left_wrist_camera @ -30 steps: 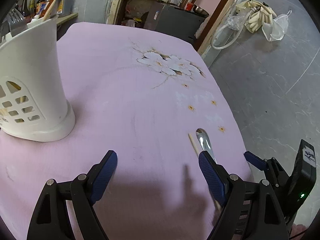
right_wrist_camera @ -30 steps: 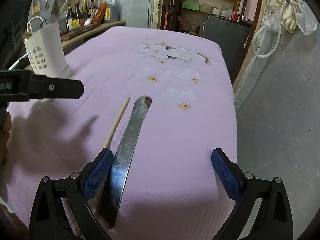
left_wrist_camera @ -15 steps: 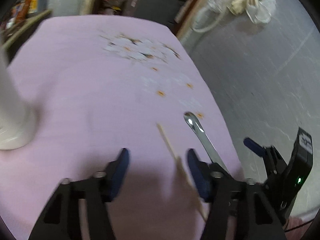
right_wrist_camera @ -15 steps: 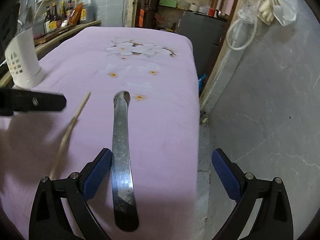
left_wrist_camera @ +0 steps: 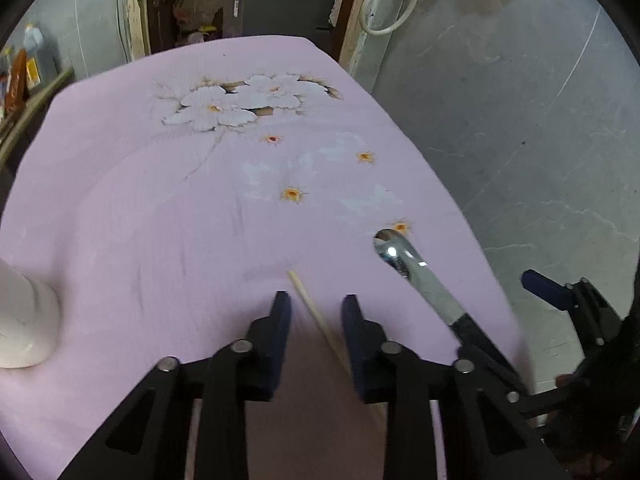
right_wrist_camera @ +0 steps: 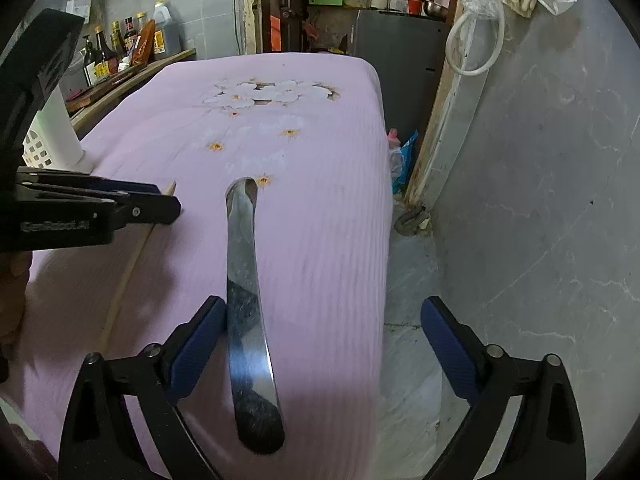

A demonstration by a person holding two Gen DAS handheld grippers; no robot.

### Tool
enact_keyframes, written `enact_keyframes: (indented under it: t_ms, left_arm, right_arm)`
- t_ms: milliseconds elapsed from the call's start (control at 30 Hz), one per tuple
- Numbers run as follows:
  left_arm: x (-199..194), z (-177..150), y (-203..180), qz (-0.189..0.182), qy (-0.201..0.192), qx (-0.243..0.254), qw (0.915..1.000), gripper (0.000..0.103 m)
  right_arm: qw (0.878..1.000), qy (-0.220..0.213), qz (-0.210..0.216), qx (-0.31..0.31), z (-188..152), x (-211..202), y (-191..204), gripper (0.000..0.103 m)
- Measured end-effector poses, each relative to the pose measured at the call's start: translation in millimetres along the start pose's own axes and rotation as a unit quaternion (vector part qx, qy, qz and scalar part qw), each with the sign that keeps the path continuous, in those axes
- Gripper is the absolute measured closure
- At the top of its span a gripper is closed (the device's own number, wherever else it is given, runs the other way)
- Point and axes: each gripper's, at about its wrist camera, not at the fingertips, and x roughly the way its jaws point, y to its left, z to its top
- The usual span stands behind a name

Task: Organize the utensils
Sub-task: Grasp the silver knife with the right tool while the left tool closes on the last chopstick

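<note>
A pink cloth (left_wrist_camera: 168, 216) printed with white blossoms covers the table, and behind its far edge a shelf of dark sauce bottles (right_wrist_camera: 120, 44) lines a tiled wall beside a dark cabinet and a doorway. A white plastic utensil holder (right_wrist_camera: 54, 136) with a latticed lower wall stands on the cloth at the left; what it contains cannot be seen, as the left tool's black body blocks its upper part in the right wrist view. The left gripper (left_wrist_camera: 316, 308) has its blue-padded jaws narrowing around a thin, pale wooden chopstick (left_wrist_camera: 310, 306) that lies flat on the cloth between them; the pads do not yet press on it. Just to the right lies a polished metal spoon (right_wrist_camera: 246, 304), long, curved and reflective, handle toward the camera. The right gripper (right_wrist_camera: 324, 340) stands wide, closing slightly, with the spoon's handle just beside its left pad (right_wrist_camera: 196, 348), and its right pad hangs past the table's edge over grey marbled floor.
</note>
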Motion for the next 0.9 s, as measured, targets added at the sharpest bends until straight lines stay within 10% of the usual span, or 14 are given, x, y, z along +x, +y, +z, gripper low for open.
enact_keyframes:
  t_ms: [433,600,900]
  left_arm:
    - [-7,-7,26,-0.041,0.017,-0.042,0.9981,0.094]
    - [-11,-11,29,-0.026,0.024,-0.041,0.9985,0.094]
    - [-18,-17,46,-0.04,0.039,-0.071,0.9959,0.094]
  right_arm:
    - [0.995,-0.014,0.091,-0.032,25,-4,12,0.032]
    - [0.99,0.007,0.124,-0.074,57,19,15,0.063]
    - [0.972,0.067,0.173,-0.145,74,44,38,0.079]
